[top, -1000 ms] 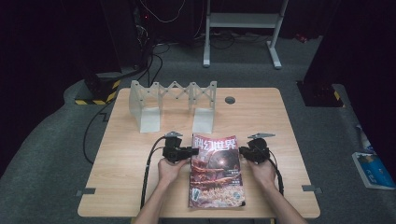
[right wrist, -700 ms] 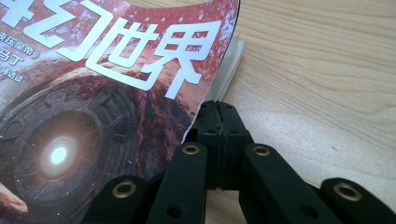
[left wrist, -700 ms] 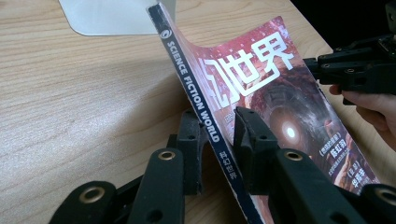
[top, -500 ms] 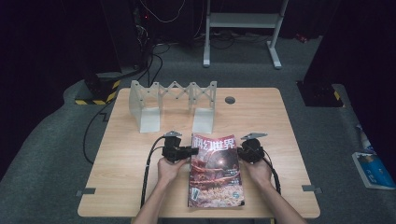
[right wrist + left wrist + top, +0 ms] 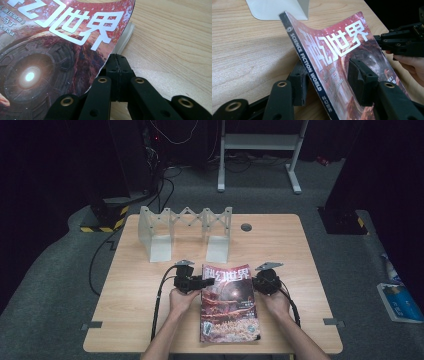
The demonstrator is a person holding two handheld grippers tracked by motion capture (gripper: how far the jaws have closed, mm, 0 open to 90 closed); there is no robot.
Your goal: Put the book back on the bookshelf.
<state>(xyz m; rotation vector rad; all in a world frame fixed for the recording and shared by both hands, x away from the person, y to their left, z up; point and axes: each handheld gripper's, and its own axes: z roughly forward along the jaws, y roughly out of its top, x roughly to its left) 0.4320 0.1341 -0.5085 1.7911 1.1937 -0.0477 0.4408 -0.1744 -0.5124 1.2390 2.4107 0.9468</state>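
- On the near half of the wooden table (image 5: pixel 280 245), in the high view, a magazine (image 5: pixel 227 305) lies cover up, its long axis running from the person's edge toward the far side, the title end pointing away toward the white folding rack (image 5: pixel 185 232).
- The left gripper (image 5: pixel 196 282) sits at the magazine's spine edge near the top corner, and the right gripper (image 5: pixel 257 284) at the opposite edge, each in a hand.
- In the left gripper view, the left gripper (image 5: pixel 325 77) has its jaws on either side of the spine, one under and one over the cover; they have just been opening and now stand partly apart, the pads clear of the paper. The spine reads "SCIENCE FICTION WORLD" and slants up toward the rack's foot.
- In the right gripper view, the right gripper (image 5: pixel 117 63) is closed tight, pads together on the edge of the raised front cover, which curls up off the white page block below.
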